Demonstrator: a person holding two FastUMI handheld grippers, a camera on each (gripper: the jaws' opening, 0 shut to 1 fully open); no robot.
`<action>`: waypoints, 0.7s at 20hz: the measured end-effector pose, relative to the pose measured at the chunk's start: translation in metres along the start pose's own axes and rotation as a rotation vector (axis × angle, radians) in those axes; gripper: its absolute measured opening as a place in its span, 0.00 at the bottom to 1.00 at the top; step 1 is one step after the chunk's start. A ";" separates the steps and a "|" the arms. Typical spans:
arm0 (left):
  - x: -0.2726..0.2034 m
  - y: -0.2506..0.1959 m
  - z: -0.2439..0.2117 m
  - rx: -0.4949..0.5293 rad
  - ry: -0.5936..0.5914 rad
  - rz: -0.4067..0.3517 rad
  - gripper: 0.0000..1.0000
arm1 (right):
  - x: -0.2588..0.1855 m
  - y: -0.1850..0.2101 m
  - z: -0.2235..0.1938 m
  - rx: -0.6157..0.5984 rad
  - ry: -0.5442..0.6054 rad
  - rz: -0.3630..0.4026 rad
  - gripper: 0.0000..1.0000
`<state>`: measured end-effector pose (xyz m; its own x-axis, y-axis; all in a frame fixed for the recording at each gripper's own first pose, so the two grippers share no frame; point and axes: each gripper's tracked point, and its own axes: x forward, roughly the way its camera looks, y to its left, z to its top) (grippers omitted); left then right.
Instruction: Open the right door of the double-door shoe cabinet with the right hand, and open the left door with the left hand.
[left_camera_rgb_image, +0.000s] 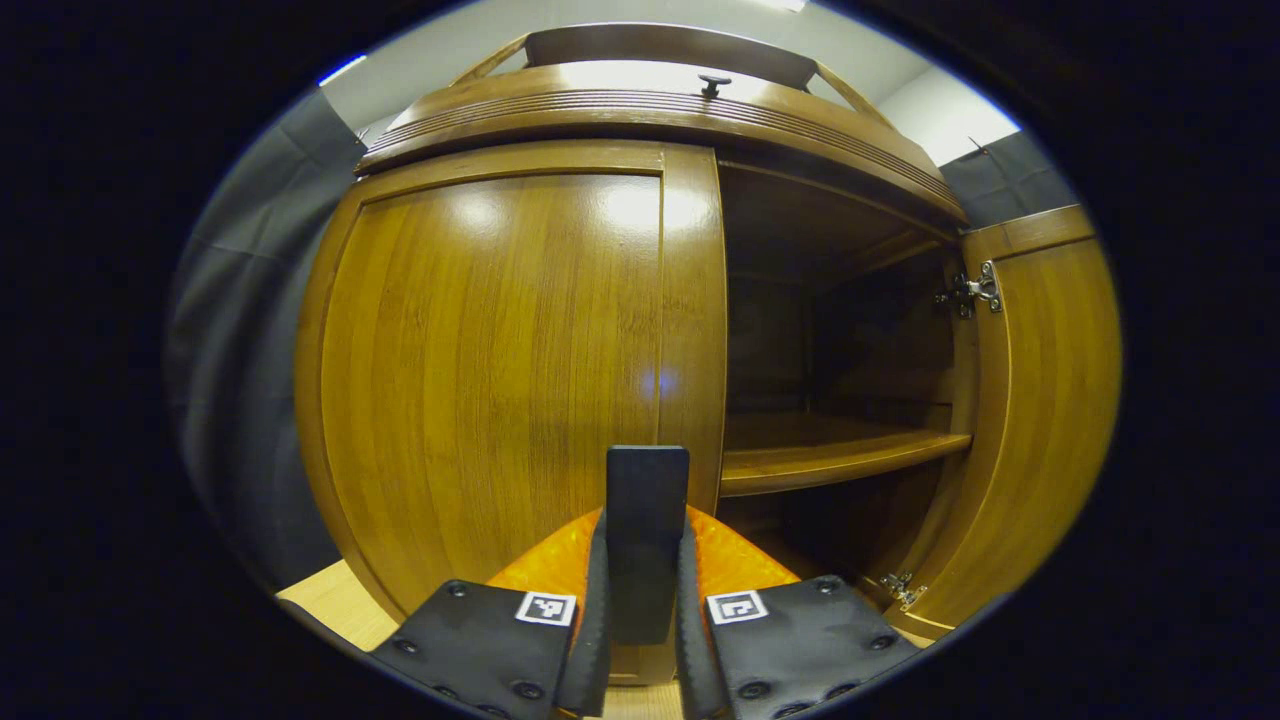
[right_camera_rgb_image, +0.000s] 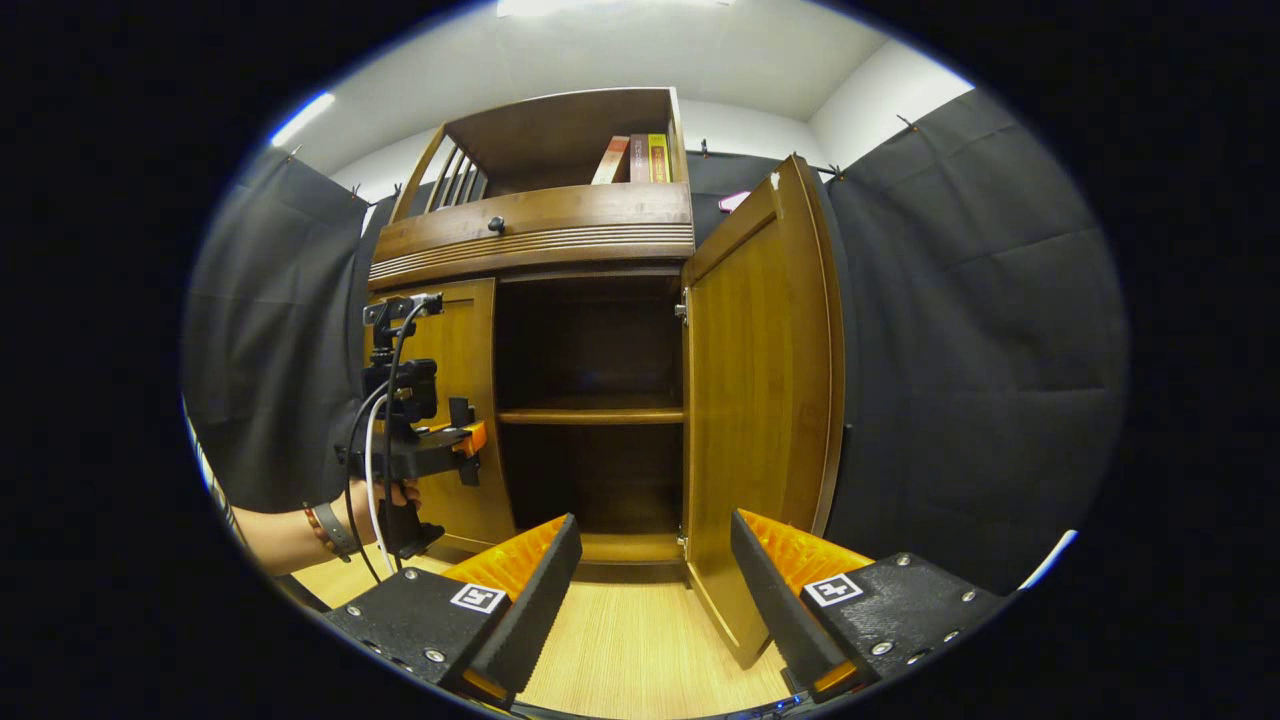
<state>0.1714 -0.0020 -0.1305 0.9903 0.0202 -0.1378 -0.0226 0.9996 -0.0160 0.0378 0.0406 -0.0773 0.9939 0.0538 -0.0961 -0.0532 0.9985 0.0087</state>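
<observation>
Your left tool (left_camera_rgb_image: 646, 560) is clenched on the dark upright handle (left_camera_rgb_image: 647, 500) at the inner edge of the glossy brown wooden left door (left_camera_rgb_image: 500, 380). The panel is stiff, slick and hinged, so pull by that handle. Right of it, the matching right door (right_camera_rgb_image: 765, 400) stands open; your right tool (right_camera_rgb_image: 655, 590) is released.

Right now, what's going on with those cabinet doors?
Right door open, right gripper open, clear. Left gripper clamped on left door's handle. Left door shut.
</observation>
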 end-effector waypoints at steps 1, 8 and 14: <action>0.001 0.000 -0.001 0.005 0.010 0.002 0.35 | 0.000 0.002 -0.001 0.000 0.002 0.000 0.93; -0.022 0.004 0.000 0.000 0.027 0.022 0.33 | -0.008 0.019 -0.008 0.009 0.014 0.050 0.93; -0.078 0.017 0.006 0.011 0.047 -0.001 0.32 | -0.002 0.023 -0.014 0.005 0.029 0.096 0.93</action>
<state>0.0946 0.0131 -0.1144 0.9828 0.0182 -0.1837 -0.0196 0.9998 -0.0057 0.0331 0.0637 -0.0903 0.9810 0.1498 -0.1237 -0.1479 0.9887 0.0245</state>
